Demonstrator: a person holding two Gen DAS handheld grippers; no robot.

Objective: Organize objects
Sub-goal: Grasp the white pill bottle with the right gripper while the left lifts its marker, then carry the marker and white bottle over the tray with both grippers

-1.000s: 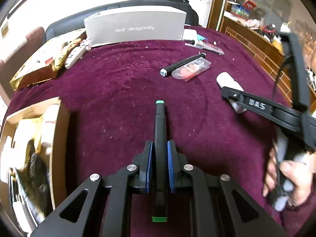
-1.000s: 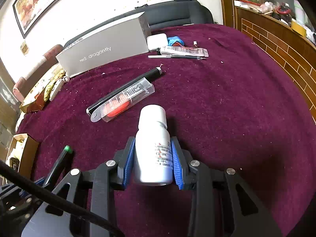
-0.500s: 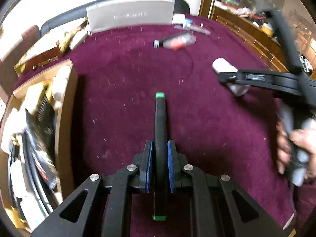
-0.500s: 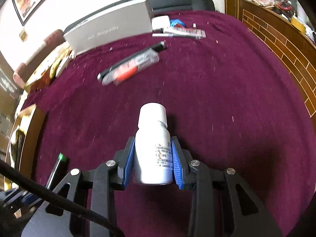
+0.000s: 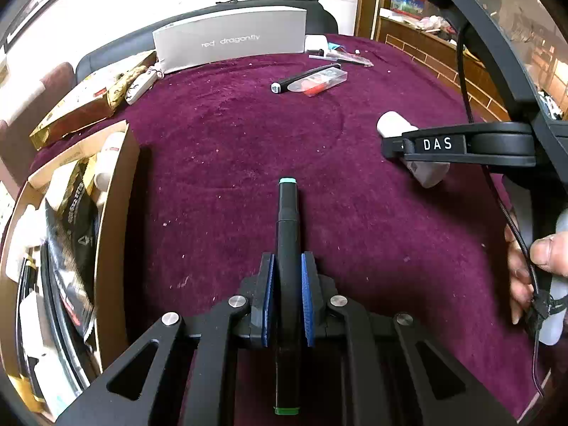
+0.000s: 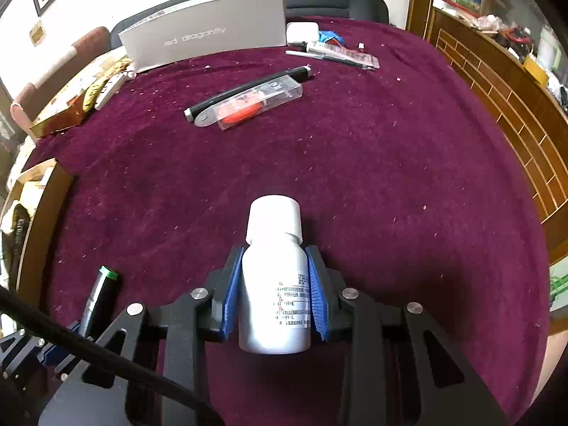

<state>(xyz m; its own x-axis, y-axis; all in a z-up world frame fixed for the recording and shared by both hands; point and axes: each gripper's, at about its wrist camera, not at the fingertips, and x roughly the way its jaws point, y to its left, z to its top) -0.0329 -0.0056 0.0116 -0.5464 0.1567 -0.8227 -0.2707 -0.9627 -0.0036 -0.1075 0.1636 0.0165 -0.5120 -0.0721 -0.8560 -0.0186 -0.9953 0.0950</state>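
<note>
Both hands have slid toward the cardboard box, which sits left of the left gripper clamping a marker lengthwise, nearer than the right gripper squeezing the white bottle.

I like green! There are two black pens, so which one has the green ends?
The black marker clamped in the left hand-held gripper has green caps. The other black pen lies far off beside a clear case.

You have a table under a dark red plush cloth, a grey box at its far edge, a black pen touching a clear case, an open cardboard box at your left.
</note>
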